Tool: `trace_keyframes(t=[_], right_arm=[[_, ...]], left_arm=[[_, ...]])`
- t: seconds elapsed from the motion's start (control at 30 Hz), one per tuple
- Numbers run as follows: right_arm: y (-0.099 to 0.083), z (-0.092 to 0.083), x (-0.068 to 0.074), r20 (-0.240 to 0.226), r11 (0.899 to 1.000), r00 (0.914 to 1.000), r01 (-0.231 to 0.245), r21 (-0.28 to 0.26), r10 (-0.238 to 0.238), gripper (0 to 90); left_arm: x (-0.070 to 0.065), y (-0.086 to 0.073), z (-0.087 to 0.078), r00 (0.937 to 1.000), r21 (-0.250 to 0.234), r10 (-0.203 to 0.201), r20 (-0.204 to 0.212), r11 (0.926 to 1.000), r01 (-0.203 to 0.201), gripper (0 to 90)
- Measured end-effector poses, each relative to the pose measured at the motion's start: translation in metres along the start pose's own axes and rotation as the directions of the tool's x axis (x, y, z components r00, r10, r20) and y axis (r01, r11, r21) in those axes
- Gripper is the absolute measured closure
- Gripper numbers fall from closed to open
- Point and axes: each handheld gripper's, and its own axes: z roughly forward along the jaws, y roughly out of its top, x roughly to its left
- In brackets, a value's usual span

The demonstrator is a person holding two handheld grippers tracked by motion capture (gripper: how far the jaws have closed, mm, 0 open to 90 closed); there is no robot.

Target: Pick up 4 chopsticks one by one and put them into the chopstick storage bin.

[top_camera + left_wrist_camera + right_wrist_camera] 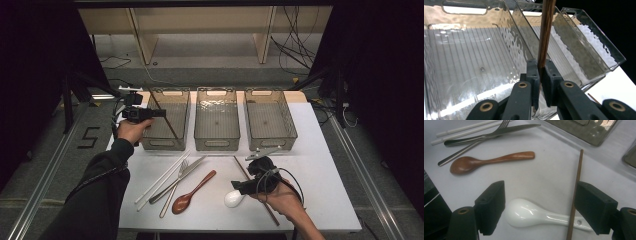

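Clamped in the left hand-held gripper [539, 82], a brown chopstick [546, 32] is seen over the clear bin [165, 120] at upper left, its top cut off by the frame. At lower right, the right hand-held gripper [539, 207] is spread wide around a white spoon [534, 215], whose handle is crossed by a second chopstick [576, 192].

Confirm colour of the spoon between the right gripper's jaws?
Glossy white ceramic spoon; clearest in the right gripper view.

High view: fixed above the table's [320, 200] near edge, looking forward and down. Left gripper view: close over the left bin [461, 65], along its jaws. Right gripper view: close above the tabletop. The white spoon [233, 198] [536, 215] appears lower centre in the high and right gripper views.
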Motion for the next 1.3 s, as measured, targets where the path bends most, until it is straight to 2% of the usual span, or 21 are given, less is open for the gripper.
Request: trace_keyframes(t=[0.2,0.63,0.77,0.83,1.03,1.17,1.23,1.3], right_arm=[[0.000,0.000,0.000,0.000,1.000,1.0000,0.002,0.002,-0.002,26.2],[0.000,0.000,0.001,0.001,1.000,1.0000,0.008,0.003,-0.008,26.2],[-0.001,0.000,0.001,0.000,1.000,0.9999,0.013,0.002,-0.013,26.2],[-0.001,0.000,0.001,-0.001,1.000,0.9999,0.012,0.003,-0.012,26.2],[0.000,0.001,0.002,-0.003,1.000,0.9999,0.015,0.005,-0.015,26.4],[0.000,0.001,0.002,-0.004,1.000,0.9998,0.020,0.005,-0.020,26.5],[0.000,0.000,0.002,-0.003,1.000,0.9998,0.018,0.006,-0.018,26.6],[-0.001,0.000,0.002,-0.004,1.000,0.9998,0.018,0.006,-0.018,26.7]], left_arm=[[-0.001,0.000,0.006,1.0000,0.016,-0.002,-0.001,0.9999,0.002,83.4],[-0.003,0.003,0.018,0.9990,0.059,0.000,-0.044,0.9983,0.003,82.8],[-0.004,0.004,0.021,0.9982,0.057,-0.008,-0.059,0.9983,0.012,78.3],[-0.005,0.005,0.023,0.9977,0.063,0.003,-0.067,0.9980,0.002,78.0],[-0.010,0.009,0.031,0.9911,0.082,0.018,-0.132,0.9966,-0.007,64.0],[-0.008,0.009,0.034,0.9912,0.082,-0.002,-0.132,0.9965,0.014,60.5],[-0.009,0.009,0.036,0.9897,0.088,-0.004,-0.143,0.9960,0.016,54.3],[-0.011,0.009,0.038,0.9875,0.111,0.024,-0.156,0.9938,-0.006,46.3]])
